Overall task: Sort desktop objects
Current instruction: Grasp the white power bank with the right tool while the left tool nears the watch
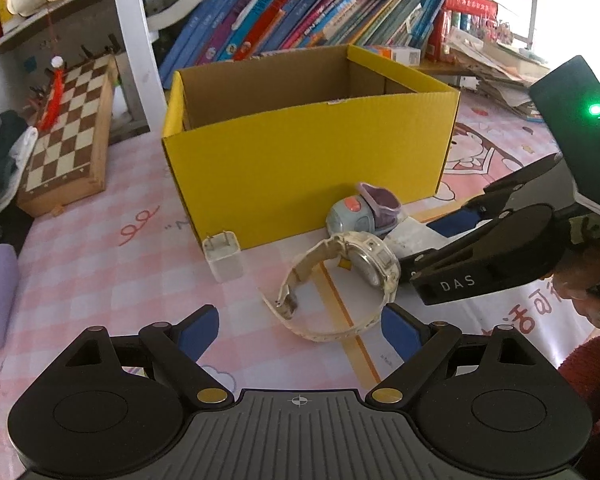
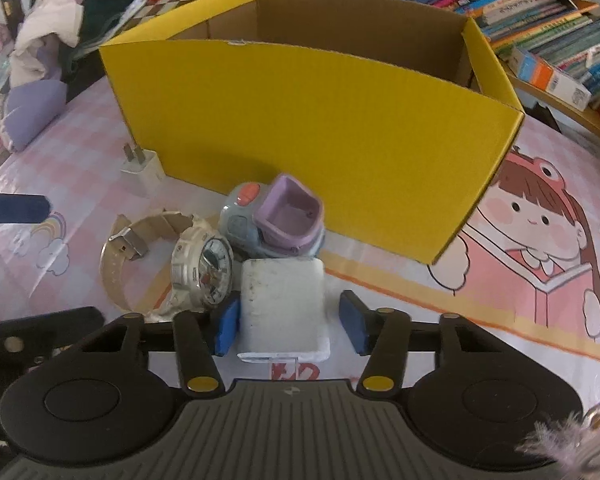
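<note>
A white watch (image 1: 364,264) (image 2: 202,272) lies on the pink mat in front of the yellow cardboard box (image 1: 300,168) (image 2: 300,128). My left gripper (image 1: 298,320) is open wide, and the watch strap curls between its fingertips without touching them. A white block (image 2: 282,304) sits between the pads of my right gripper (image 2: 292,326) (image 1: 432,248). The left pad is against the block, but a gap shows at the right pad. A blue and purple toy (image 2: 276,216) (image 1: 364,212) stands just behind the block. A white charger plug (image 1: 224,256) (image 2: 144,170) rests by the box's left corner.
A chessboard (image 1: 68,132) leans at the left, and rows of books (image 1: 300,12) fill the shelf behind the box. Clothes (image 2: 60,20) and a purple cushion (image 2: 32,108) lie at the table's left edge. A person's hand (image 1: 588,280) holds the right gripper.
</note>
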`<state>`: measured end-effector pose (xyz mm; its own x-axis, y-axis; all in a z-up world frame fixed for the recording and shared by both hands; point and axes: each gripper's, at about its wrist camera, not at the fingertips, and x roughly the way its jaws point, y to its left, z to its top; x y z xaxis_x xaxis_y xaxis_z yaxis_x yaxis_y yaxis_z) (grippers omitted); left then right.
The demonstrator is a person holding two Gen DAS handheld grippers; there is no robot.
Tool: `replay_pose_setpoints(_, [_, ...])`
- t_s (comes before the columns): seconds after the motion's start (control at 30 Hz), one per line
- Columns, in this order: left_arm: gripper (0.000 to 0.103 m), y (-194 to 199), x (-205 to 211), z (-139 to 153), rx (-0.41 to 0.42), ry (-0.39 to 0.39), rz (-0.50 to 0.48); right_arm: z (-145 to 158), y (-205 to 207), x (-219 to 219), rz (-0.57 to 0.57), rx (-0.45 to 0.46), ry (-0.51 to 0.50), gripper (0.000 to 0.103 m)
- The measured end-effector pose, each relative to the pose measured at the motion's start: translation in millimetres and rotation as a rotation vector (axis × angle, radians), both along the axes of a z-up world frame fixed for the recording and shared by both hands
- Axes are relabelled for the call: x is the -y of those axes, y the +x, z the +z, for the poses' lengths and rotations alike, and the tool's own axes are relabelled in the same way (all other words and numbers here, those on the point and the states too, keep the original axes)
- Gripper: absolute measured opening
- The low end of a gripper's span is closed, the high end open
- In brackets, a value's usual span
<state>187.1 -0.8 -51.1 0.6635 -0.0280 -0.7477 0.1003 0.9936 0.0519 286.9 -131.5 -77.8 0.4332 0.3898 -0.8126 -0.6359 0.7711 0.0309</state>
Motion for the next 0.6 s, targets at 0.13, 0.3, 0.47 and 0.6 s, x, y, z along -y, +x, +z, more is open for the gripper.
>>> replay_pose_setpoints(0.13, [0.091,8,5,-4,-0.015,-0.001,-0.018,0,1,3,0.013,0.005,-0.004,0.041])
replay_pose_setpoints(0.3, [0.091,17,11,-11,-0.026,-0.006,-0.037,1,4,17,-0.025,0.004,-0.009,0.041])
replay_pose_setpoints(0.47, [0.091,27,15,-17,-0.040,-0.030,-0.042,0,5,28,-0.054,-0.003,-0.010,0.041])
replay_pose_setpoints(0.6, [0.091,34,17,-20,-0.042,-0.042,-0.039,0,4,39,-0.077,-0.006,-0.011,0.041])
